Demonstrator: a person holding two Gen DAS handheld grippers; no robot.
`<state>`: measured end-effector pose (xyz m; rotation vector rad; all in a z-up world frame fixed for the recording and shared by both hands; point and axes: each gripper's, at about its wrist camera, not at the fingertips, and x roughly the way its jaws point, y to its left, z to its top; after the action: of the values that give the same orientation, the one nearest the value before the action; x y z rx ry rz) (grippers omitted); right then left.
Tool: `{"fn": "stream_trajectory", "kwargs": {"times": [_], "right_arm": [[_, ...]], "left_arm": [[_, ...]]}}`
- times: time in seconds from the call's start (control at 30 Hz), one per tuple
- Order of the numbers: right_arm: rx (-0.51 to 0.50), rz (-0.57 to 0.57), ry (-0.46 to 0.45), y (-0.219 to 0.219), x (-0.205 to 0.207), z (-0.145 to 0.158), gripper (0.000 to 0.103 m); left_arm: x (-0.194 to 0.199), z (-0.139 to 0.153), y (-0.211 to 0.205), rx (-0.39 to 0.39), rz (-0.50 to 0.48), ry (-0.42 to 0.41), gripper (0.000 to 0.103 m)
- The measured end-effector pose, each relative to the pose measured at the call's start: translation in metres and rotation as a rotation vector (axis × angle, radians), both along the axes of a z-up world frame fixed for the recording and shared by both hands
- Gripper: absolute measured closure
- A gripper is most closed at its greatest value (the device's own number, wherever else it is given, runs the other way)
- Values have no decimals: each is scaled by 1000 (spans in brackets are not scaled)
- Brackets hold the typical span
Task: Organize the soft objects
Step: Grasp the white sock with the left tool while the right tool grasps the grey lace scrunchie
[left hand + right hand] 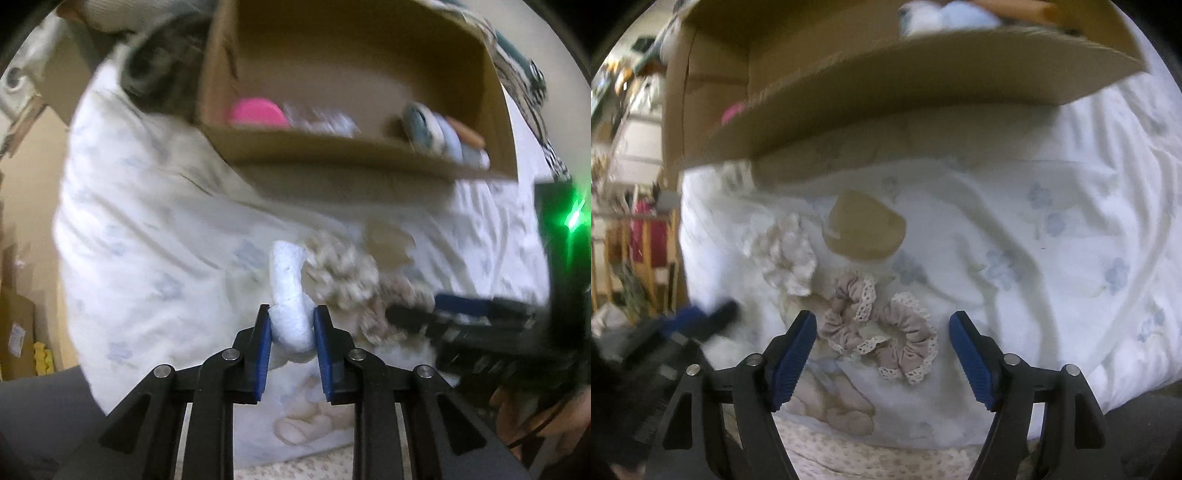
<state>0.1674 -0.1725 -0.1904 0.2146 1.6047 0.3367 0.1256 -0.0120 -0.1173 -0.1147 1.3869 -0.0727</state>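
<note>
left gripper (291, 332) clamped on fuzzy white sock (288, 291) | right gripper (882, 354) spread apart, lace-trimmed taupe scrunchies (882, 332) lying between its pads | cardboard box (332, 162) beyond

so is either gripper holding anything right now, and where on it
The left gripper is shut on the pale blue scrunchie, pinching its near, lower loop. The right gripper is open and holds nothing; the lace-trimmed scrunchie lies between its fingers.

White bedsheet (1015, 206) with pale blue flowers. Brown box (332, 162). Mauve scrunchie (908, 343) with cream lace trim, cream scrunchie (790, 254), tan pad (864, 232), pale blue-white roll (290, 295), pink item (256, 112).
</note>
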Motion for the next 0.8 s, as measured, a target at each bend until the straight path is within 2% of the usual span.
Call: {"fn": "stream_trajectory", "kwargs": {"times": [0.17, 0.3, 0.33, 0.37, 0.43, 0.53, 0.6, 0.8], "right_arm": [[-70, 100, -22, 26, -2, -7, 20], [-122, 190, -64, 41, -8, -7, 22], [-127, 207, -73, 44, -10, -7, 32], [-137, 224, -81, 47, -11, -6, 38], [-146, 243, -95, 48, -13, -5, 63], [-125, 237, -93, 48, -14, -3, 81], [-97, 228, -82, 45, -16, -1, 87], [-26, 181, -112, 25, -25, 22, 88]], "left_arm": [[10, 17, 20, 22, 72, -82, 82], [14, 18, 24, 30, 72, -90, 82], [14, 17, 24, 32, 67, -88, 82], [14, 16, 22, 33, 62, -87, 82], [13, 14, 19, 35, 51, -88, 82], [12, 11, 16, 40, 44, -95, 82], [12, 12, 17, 42, 43, -100, 82], [10, 11, 21, 60, 58, -101, 82]]}}
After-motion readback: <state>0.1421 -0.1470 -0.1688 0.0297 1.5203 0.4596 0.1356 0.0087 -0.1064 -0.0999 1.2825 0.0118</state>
